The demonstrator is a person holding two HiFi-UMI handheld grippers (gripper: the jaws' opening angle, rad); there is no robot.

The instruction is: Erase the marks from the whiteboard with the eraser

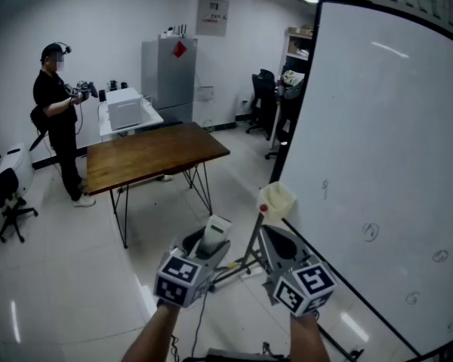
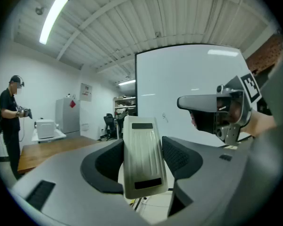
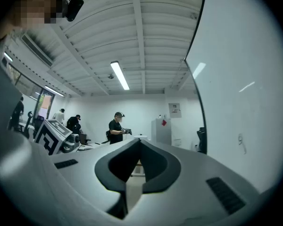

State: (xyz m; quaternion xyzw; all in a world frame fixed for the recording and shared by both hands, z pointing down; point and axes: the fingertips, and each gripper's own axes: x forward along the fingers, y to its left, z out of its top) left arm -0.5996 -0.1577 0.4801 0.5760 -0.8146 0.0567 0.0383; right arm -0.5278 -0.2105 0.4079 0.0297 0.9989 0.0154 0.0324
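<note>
An eraser (image 1: 215, 231) is being pinched in the left tongs (image 2: 142, 147), near the whiteboard (image 1: 377, 127) at right, while the right tongs (image 3: 140, 143) are being held pressed together, empty.

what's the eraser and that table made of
Eraser: looks like moulded plastic, pale cream and matt, with ribbed grooves down its back. Table: the top seems wood or veneer, brown with grain streaks; the thin dark legs are likely metal.

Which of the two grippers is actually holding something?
The left gripper: its jaws are clamped on the pale eraser. The right gripper has its jaws together with nothing between them.
</note>
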